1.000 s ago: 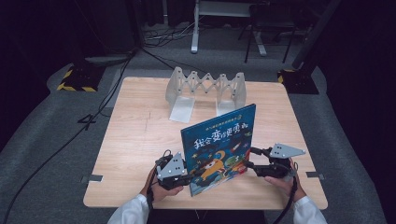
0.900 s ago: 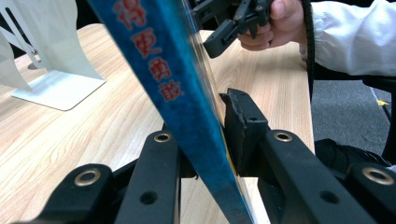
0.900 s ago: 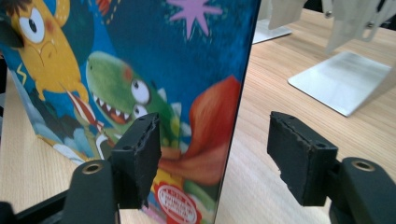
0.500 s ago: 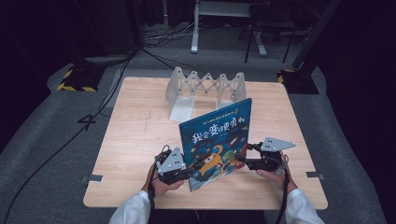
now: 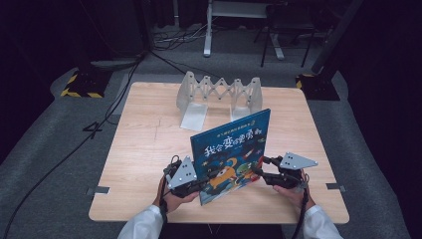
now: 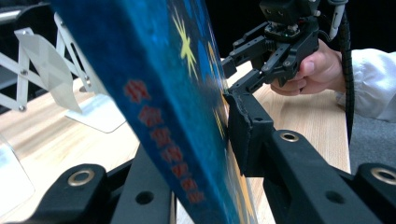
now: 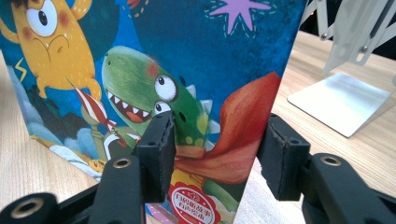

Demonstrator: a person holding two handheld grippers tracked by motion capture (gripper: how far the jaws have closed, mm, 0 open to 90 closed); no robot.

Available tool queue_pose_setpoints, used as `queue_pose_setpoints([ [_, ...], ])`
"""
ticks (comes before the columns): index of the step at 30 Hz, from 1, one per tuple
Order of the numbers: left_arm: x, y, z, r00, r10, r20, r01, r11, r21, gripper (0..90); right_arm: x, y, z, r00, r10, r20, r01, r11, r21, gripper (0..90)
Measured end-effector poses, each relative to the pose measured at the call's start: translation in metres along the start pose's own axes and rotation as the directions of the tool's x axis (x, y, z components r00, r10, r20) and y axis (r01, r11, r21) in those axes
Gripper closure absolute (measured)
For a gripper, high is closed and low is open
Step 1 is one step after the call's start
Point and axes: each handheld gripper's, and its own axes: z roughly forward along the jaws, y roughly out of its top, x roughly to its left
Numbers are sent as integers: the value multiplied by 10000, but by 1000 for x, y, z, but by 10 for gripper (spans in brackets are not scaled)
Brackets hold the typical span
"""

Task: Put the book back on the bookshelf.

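A blue picture book (image 5: 231,149) with a yellow monster and a green dinosaur on its cover (image 7: 210,56) stands tilted on its lower edge at the table's near middle. My left gripper (image 5: 201,180) is shut on the book's spine edge (image 6: 154,93), one jaw on each face. My right gripper (image 5: 259,168) is open at the book's right edge. Its jaws (image 7: 219,149) straddle that edge, one in front of the cover and one behind, with a gap showing. From the left gripper view, the right gripper (image 6: 238,65) and its hand show beyond the book.
A white folding accordion rack (image 5: 219,94) with flat metal foot plates (image 7: 341,98) stands at the back middle of the wooden table (image 5: 144,144). Dark floor, cables and stands surround the table.
The book has shifted slightly left and stands a little more upright. The right gripper has edged in around its right edge.
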Motion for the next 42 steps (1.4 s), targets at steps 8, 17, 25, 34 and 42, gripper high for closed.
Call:
queue_pose_setpoints([
  [8,7,3,4,9999,-138,89,139,9999,-87,721,3,-2,-1,9994,-184,300,188,9997,-127,527],
  [17,8,6,0,9993,37,360,-29,9998,-209,780,4,-3,-1,9956,-288,892,322,9988,-368,623],
  [25,5,-1,1,9984,-264,503,294,9978,-601,806,4,-3,-2,9941,-226,1057,258,9992,-291,665],
  [34,0,-12,7,9983,-301,493,326,9982,-510,804,3,-3,-2,9954,-164,945,192,9994,-291,665],
  [42,-1,-16,9,9984,-306,480,323,9989,-350,815,3,-4,-3,9959,-146,897,174,9994,-306,664],
])
